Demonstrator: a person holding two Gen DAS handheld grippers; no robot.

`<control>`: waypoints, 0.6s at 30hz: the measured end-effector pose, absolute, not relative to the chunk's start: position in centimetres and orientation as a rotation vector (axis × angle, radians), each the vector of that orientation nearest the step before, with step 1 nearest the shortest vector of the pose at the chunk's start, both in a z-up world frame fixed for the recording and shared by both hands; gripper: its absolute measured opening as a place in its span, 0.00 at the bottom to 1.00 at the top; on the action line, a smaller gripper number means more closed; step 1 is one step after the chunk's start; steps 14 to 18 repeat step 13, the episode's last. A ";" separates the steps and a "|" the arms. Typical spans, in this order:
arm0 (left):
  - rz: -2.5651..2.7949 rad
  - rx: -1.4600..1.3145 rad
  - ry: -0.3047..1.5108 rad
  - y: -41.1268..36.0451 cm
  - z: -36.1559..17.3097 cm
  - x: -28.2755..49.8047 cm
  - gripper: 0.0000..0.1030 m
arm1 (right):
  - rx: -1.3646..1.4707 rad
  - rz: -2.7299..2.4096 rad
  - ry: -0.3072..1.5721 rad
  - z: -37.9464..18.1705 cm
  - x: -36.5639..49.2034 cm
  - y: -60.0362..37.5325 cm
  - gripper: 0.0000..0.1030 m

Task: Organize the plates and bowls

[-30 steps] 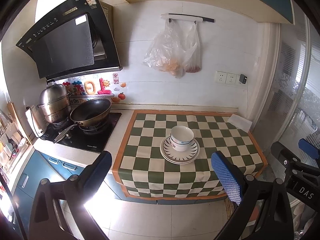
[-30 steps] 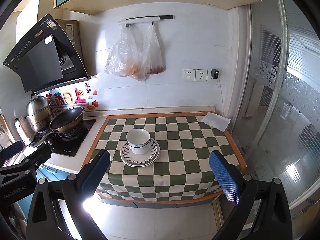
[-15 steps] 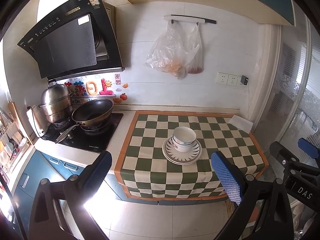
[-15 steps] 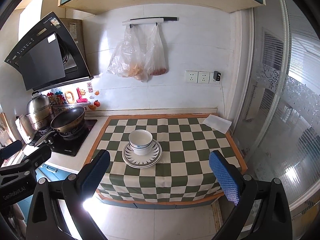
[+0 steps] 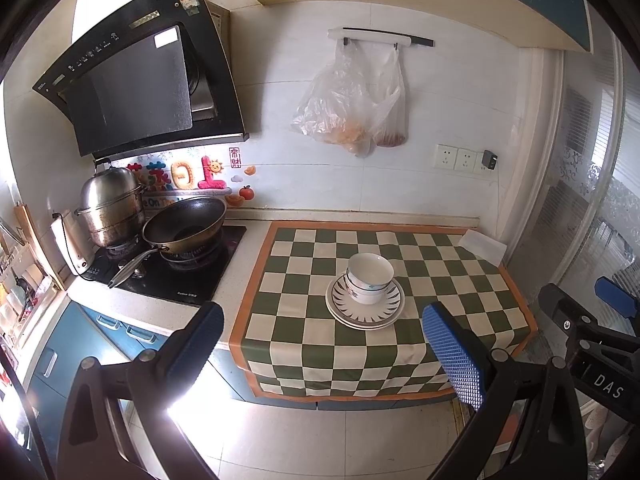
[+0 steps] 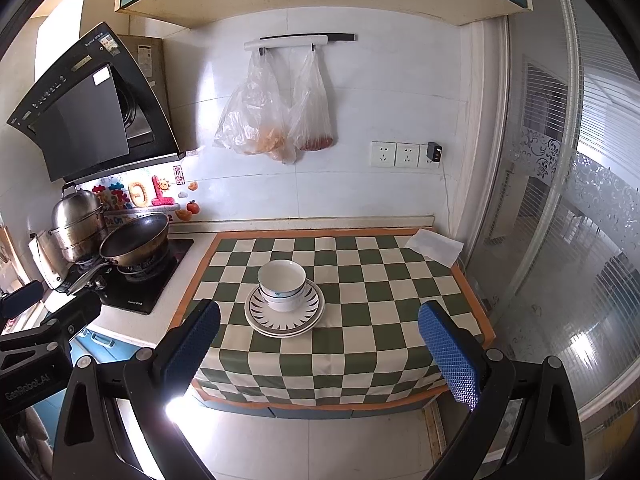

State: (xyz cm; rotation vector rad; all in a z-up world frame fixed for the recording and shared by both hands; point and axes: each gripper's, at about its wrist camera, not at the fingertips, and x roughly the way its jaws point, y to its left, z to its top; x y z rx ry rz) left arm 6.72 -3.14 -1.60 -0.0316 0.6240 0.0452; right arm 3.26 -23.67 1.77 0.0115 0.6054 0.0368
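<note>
Kitchen counter (image 5: 248, 264) along a white tiled wall, carrying a green-and-cream checked cloth (image 5: 304, 340) with an orange border that hangs over the front edge; black range hood (image 5: 132, 80) at upper left above a black hob (image 5: 192, 280), which holds a steel stacked pot (image 5: 110, 208) and a dark wok (image 5: 184, 226); two clear plastic bags (image 6: 272, 120) hanging from a wall rail; a folded white paper (image 6: 434, 246) at the cloth's far right corner. Task items: stacked plates (image 5: 366, 312) with a dark ray pattern near the middle of the cloth, and white bowls (image 5: 369, 276), apparently two nested, standing upright in the top plate. Left gripper (image 5: 324, 344) and right gripper (image 6: 320, 340), both with blue-padded fingers spread wide and holding nothing, both hanging off the counter's front edge, well apart from the crockery. Progress, as a judgement: plates and bowls already sit in one tidy pile, so either the sorting is finished or the pile is yet to be taken apart or carried elsewhere; the views cannot settle which. Legible writing: "DAS" on the neighbouring gripper body in the left view, "GenRobot.AI" in the right view; hood and hob brand marks too small to read
</note>
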 end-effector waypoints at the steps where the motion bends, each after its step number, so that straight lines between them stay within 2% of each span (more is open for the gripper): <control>1: 0.046 -0.030 0.623 -3.1 -1.6 6.7 0.99 | 0.013 0.037 0.606 1.8 3.3 -23.5 0.98; 18: 0.046 -0.031 0.625 -2.7 -1.6 7.1 0.99 | 0.013 0.036 0.606 1.8 3.5 -23.4 0.98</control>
